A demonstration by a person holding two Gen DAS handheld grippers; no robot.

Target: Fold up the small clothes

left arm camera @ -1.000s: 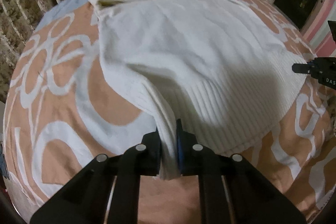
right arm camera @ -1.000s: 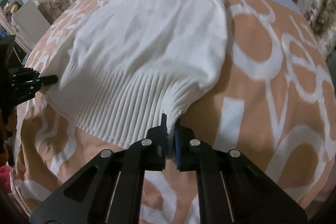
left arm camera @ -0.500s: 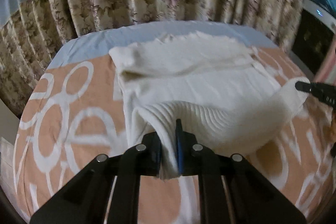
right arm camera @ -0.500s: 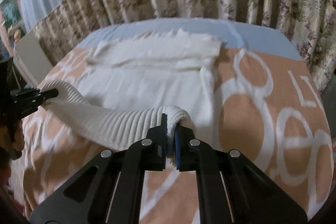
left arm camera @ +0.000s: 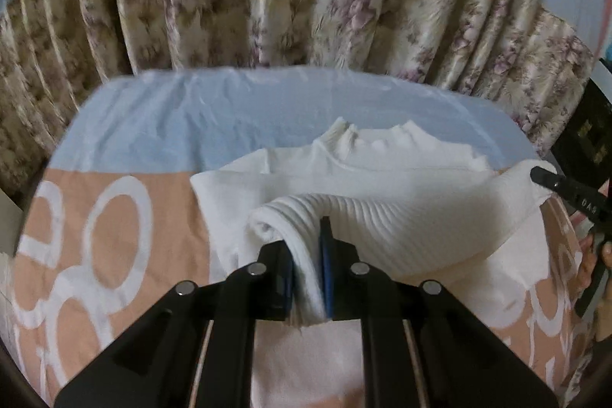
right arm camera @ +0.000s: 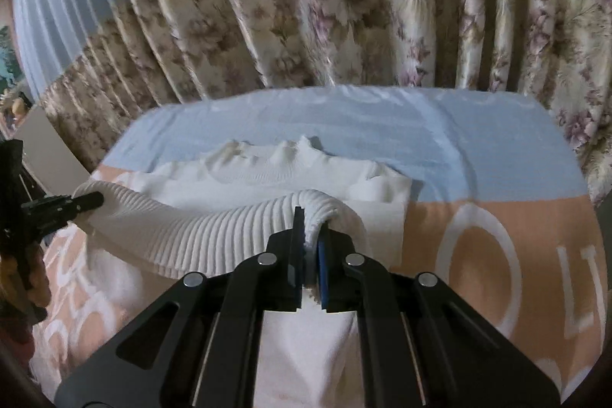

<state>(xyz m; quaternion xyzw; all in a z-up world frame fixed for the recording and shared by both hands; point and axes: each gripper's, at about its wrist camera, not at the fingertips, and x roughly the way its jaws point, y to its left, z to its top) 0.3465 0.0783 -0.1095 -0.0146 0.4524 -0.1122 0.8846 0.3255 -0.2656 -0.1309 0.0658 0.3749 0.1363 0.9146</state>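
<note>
A white knit sweater (left arm camera: 401,178) lies on the bed with its collar toward the curtains. My left gripper (left arm camera: 308,247) is shut on the left corner of its ribbed hem (left arm camera: 401,224). My right gripper (right arm camera: 310,239) is shut on the right corner of the same hem (right arm camera: 214,232). The hem is lifted and carried over the sweater's body toward the collar (right arm camera: 275,155). Each gripper shows at the edge of the other's view: the right one (left arm camera: 558,188) in the left wrist view, the left one (right arm camera: 65,207) in the right wrist view.
The bed has an orange blanket with white rings (left arm camera: 114,217) and a light blue sheet (left arm camera: 229,109) at the far end. Floral curtains (right arm camera: 344,6) hang right behind the bed. A dark appliance (left arm camera: 589,125) stands at the right.
Both grippers have lifted the hem off the blanket and carried it forward over the sweater toward the collar. The fabric now doubles over itself.
</note>
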